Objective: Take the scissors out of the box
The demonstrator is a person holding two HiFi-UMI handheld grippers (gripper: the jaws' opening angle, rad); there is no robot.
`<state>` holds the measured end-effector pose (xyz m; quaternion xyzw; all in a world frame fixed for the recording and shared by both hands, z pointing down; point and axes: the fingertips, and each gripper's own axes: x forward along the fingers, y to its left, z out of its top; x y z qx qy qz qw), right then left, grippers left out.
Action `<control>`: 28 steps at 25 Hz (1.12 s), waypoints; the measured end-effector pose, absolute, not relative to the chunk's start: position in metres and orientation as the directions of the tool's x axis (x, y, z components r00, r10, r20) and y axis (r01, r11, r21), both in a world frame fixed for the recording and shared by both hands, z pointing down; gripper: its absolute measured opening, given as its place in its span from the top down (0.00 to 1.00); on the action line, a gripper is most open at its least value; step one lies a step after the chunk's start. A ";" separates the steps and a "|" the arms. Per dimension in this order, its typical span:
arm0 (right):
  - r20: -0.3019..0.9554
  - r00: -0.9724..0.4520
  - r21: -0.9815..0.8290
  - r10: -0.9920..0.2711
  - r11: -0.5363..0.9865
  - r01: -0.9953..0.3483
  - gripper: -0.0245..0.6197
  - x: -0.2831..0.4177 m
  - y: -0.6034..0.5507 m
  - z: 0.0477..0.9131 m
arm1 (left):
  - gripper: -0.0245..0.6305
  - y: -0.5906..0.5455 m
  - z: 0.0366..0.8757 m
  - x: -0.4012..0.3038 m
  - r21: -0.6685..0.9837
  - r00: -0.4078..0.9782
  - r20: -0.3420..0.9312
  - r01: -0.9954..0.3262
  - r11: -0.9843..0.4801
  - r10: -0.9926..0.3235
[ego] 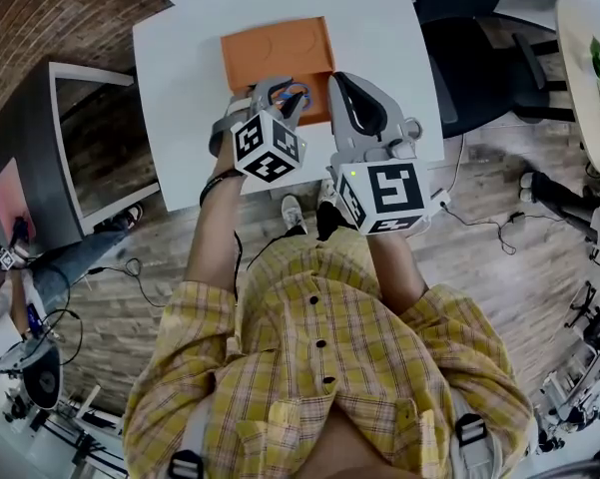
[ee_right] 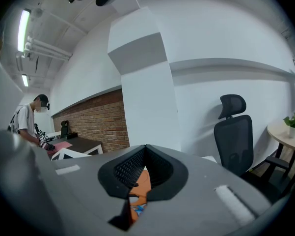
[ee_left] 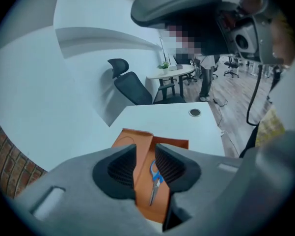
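An orange box (ego: 276,51) lies on the white table (ego: 190,48), and its raised flap (ee_left: 137,144) shows in the left gripper view. Scissors (ee_left: 155,178) with blue handles lie inside the box, blades pointing toward me. My left gripper (ee_left: 145,154) points down at them, jaws parted; the scissors show through the gap and the pads touch nothing. In the head view the left gripper (ego: 285,98) hovers over the box's near edge beside the blue handles (ego: 296,95). My right gripper (ego: 357,106) is at the box's right corner, shut and empty (ee_right: 146,148).
A black office chair (ego: 479,68) stands right of the table, with a round table (ego: 584,48) holding a plant beyond it. A dark desk (ego: 70,138) and brick wall are at the left. The white table has a cable hole (ee_left: 195,112). A person (ee_right: 27,122) stands at a far desk.
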<state>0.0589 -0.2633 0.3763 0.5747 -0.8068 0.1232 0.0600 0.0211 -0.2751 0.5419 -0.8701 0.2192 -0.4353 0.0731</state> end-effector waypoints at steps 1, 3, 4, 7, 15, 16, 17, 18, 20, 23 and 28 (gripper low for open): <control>0.241 -0.332 -0.131 -0.912 0.309 -0.942 0.95 0.060 -0.264 0.377 | 0.77 -0.275 0.547 0.022 -0.317 0.517 0.740 -0.297 -0.901 -0.430; 0.243 -0.330 -0.133 -0.912 0.305 -0.943 0.95 0.063 -0.264 0.379 | 0.74 -0.273 0.559 0.023 -0.323 0.493 0.771 -0.245 -0.914 -0.404; 0.245 -0.329 -0.134 -0.912 0.304 -0.943 0.95 0.064 -0.264 0.380 | 0.72 -0.272 0.565 0.023 -0.326 0.478 0.786 -0.218 -0.920 -0.392; 0.251 -0.332 -0.135 -0.909 0.306 -0.942 0.95 0.066 -0.265 0.381 | 0.70 -0.268 0.581 0.022 -0.318 0.440 0.825 -0.154 -0.935 -0.353; 0.267 -0.335 -0.141 -0.904 0.307 -0.941 0.95 0.071 -0.267 0.389 | 0.68 -0.264 0.618 0.026 -0.312 0.390 0.868 -0.053 -0.949 -0.307; 0.270 -0.335 -0.143 -0.903 0.307 -0.941 0.95 0.072 -0.268 0.390 | 0.67 -0.264 0.623 0.027 -0.312 0.384 0.873 -0.038 -0.949 -0.302; 0.272 -0.337 -0.145 -0.901 0.307 -0.940 0.95 0.072 -0.268 0.392 | 0.67 -0.264 0.628 0.029 -0.310 0.377 0.878 -0.023 -0.951 -0.295; 0.274 -0.339 -0.149 -0.900 0.308 -0.940 0.95 0.073 -0.268 0.393 | 0.67 -0.263 0.632 0.030 -0.307 0.368 0.884 -0.009 -0.952 -0.289; 0.278 -0.344 -0.153 -0.897 0.312 -0.938 0.95 0.073 -0.269 0.395 | 0.67 -0.264 0.641 0.031 -0.302 0.350 0.894 0.013 -0.953 -0.279; 0.278 -0.344 -0.152 -0.897 0.313 -0.938 0.95 0.074 -0.272 0.396 | 0.67 -0.266 0.651 0.035 -0.291 0.337 0.904 0.029 -0.956 -0.264; 0.277 -0.345 -0.153 -0.897 0.314 -0.937 0.95 0.077 -0.269 0.394 | 0.67 -0.266 0.662 0.032 -0.284 0.301 0.920 0.064 -0.957 -0.252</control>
